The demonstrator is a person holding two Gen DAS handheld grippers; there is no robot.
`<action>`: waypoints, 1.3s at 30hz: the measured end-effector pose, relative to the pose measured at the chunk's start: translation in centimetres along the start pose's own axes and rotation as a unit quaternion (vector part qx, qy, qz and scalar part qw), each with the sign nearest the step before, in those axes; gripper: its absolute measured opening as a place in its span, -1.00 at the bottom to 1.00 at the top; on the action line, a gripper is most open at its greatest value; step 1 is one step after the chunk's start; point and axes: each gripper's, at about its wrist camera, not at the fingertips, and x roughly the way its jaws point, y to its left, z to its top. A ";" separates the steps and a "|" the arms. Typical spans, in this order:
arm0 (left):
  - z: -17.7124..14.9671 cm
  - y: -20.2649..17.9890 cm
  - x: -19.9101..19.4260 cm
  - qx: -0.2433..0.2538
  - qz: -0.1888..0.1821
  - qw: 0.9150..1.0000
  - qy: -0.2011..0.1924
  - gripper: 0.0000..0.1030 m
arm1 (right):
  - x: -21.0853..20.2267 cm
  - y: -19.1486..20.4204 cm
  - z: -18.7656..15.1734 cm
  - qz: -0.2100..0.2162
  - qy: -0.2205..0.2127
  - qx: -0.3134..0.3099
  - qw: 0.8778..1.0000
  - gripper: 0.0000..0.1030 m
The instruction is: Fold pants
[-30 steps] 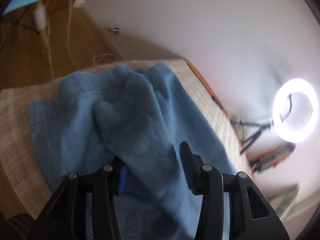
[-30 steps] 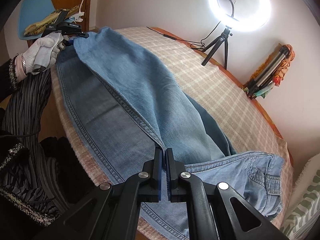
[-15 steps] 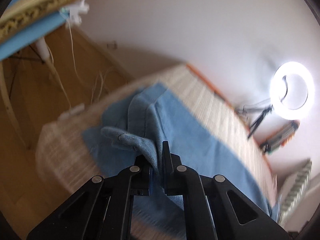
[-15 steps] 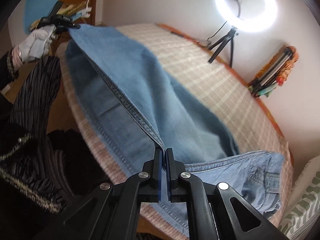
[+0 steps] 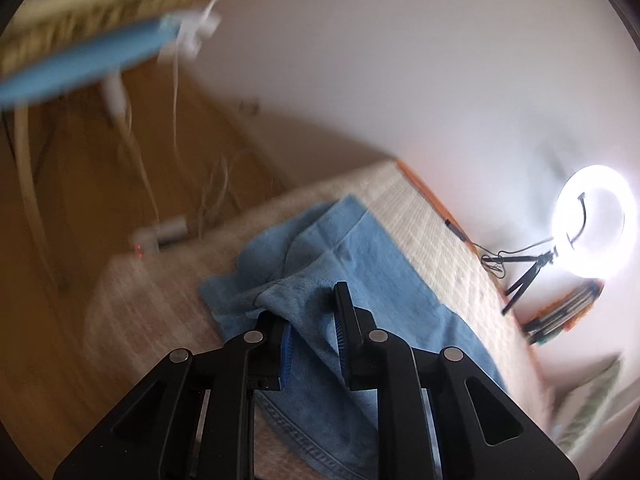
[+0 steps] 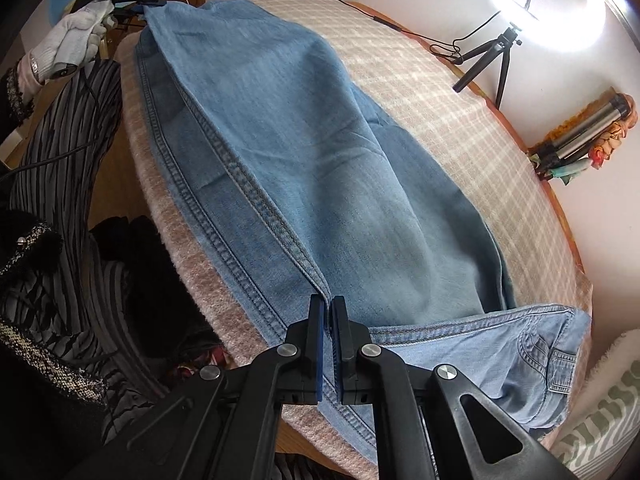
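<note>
**Jeans held at both ends over the table**

The jeans [image 6: 320, 152] lie lengthwise on a checked cloth [image 6: 460, 112] covering the table, waistband and pockets at the near right, leg hems at the far left. One leg is folded over the other, and its stitched side seam runs in a raised ridge from the far left down to the near centre.

The right gripper [image 6: 329, 316] is clamped tight on that seam close to the waistband, its blue pads pressed together with denim between them.

The left gripper [image 5: 314, 320] is at the hem end, seen in the right wrist view at far left in a white-gloved hand [image 6: 74, 40]. Its jaws have just been opening a little, though they are narrow. A bunched fold of hem sits between them and drapes over the left pad; whether the pads press on it I cannot tell, as the view is blurred.

A lit ring light [image 6: 552, 4] stands on a tripod at the far right, against the wall. The person's striped sleeve [image 6: 60, 152] is at left.
</note>
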 end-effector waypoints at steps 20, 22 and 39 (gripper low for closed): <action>1.5 5.1 3.6 -0.051 -0.019 0.994 0.091 -0.88 | 0.2 0.2 1.0 -0.019 -0.005 0.004 1.000 -0.95; 1.9 4.3 2.6 -0.032 -0.020 0.997 0.072 -0.88 | 0.1 0.1 1.1 -0.020 -0.008 0.007 1.000 -0.95; 7.1 2.3 -1.8 0.051 0.009 0.997 0.049 -0.30 | 1.0 -1.0 -1.0 0.037 -0.041 0.101 0.993 -0.84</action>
